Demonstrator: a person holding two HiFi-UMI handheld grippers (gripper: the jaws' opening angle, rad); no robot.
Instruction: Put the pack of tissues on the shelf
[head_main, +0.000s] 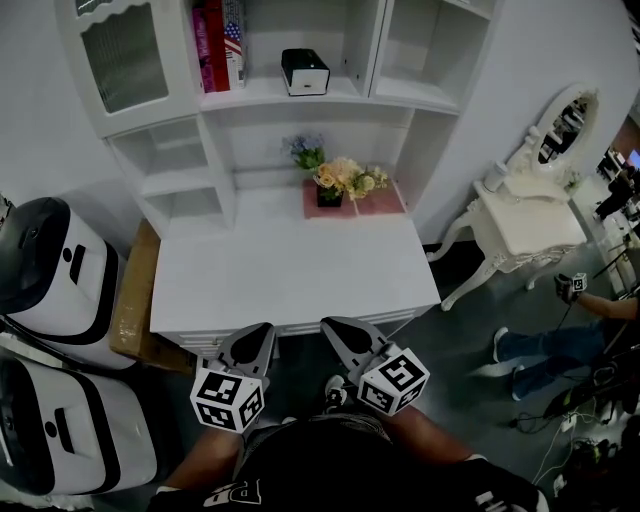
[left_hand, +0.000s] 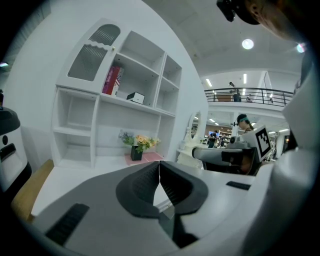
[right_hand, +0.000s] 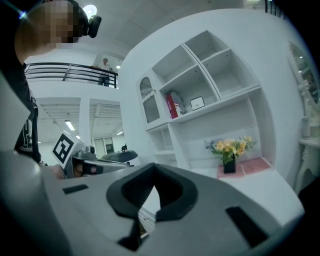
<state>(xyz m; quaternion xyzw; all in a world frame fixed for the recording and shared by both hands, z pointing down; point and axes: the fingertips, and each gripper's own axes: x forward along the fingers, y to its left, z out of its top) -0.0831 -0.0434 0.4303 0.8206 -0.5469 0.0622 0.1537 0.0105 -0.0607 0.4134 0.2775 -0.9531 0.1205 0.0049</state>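
The pack of tissues (head_main: 305, 72) is a black and white box that lies on the white shelf (head_main: 270, 95) above the desk. It also shows in the left gripper view as the pack (left_hand: 135, 97) and in the right gripper view as the pack (right_hand: 197, 103). My left gripper (head_main: 262, 330) and right gripper (head_main: 333, 325) hover side by side at the desk's near edge, far from the pack. The left gripper (left_hand: 159, 165) has its jaws together with nothing between them. The right gripper (right_hand: 153, 167) is likewise shut and empty.
On the white desk (head_main: 290, 270), flowers in a black pot (head_main: 330, 185) stand on a pink mat (head_main: 385, 200) at the back. Red books (head_main: 212, 45) stand left of the pack. White machines (head_main: 50, 270) and a cardboard box (head_main: 130, 300) flank the left; a dressing table (head_main: 530, 220) stands right.
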